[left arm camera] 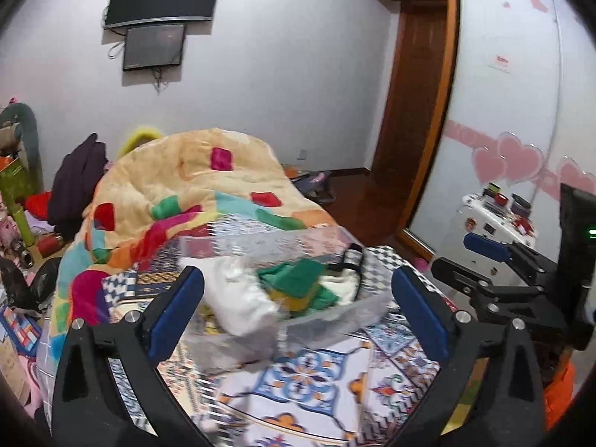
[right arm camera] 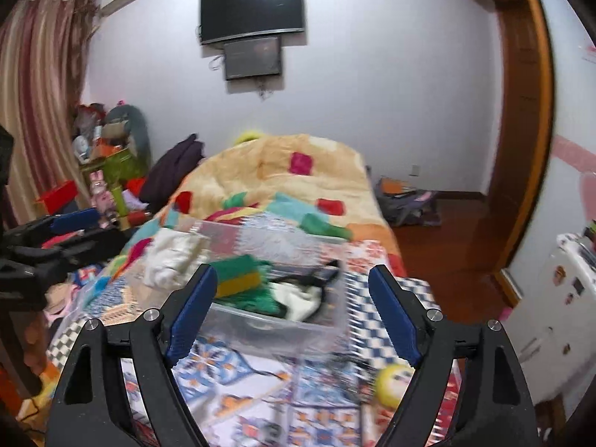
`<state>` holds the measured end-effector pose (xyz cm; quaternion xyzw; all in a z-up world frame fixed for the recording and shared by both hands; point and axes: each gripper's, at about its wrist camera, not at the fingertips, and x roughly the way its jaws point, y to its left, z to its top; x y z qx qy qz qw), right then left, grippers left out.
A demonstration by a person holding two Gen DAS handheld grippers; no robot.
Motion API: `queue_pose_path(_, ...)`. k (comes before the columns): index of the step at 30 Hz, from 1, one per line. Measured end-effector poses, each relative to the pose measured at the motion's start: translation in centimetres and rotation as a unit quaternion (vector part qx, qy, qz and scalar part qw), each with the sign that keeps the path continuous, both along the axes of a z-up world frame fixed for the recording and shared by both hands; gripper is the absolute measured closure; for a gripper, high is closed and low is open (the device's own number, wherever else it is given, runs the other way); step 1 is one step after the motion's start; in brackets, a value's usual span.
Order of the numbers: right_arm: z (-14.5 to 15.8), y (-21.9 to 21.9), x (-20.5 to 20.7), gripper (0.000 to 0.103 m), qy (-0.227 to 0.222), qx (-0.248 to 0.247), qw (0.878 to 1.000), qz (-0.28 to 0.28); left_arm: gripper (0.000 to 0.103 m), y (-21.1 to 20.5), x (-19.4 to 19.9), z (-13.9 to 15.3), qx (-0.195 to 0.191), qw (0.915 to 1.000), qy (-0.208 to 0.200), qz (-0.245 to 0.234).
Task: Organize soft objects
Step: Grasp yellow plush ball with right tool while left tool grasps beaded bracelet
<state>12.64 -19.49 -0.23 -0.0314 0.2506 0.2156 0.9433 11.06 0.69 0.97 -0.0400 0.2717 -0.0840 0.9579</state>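
A clear plastic bin sits on the patterned bedsheet. It holds a white cloth, a green and yellow sponge-like item, a cream cloth and a black strap. My left gripper is open and empty, its fingers astride the bin from the near side. My right gripper is open and empty, just short of the bin. A yellow soft toy lies on the sheet by my right finger.
A bunched colourful quilt lies behind the bin. A dark garment and clutter stand at the left. A white cabinet with small items is at the right, by the wooden door frame.
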Motion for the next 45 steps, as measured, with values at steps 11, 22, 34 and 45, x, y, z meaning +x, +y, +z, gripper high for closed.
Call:
queue_pose_path(11,-5.3,-6.4,0.8,0.022,0.063,-0.031,0.994,-0.089,0.001,-10.0,1.6,-5.3,0.063,0.9946,0.051,-0.065)
queue_pose_path(22,-10.0,-9.5,2.1,0.040,0.135,0.001,0.987,-0.081,0.042,-14.5,6.8,-10.7,0.036,0.9808,0.164,-0.099)
queue_pose_path(34,-11.4,-10.9,2.6,0.049,0.168,0.035,0.983,-0.064,0.062,-15.6,9.2,-14.1,0.042,0.9679,0.230,-0.093)
queue_pose_path(45,-11.8,-9.6,4.0,0.064,0.168,0.008,0.985,-0.045,0.091,-15.0,9.2,-14.3,0.066,0.9666,0.226,-0.102)
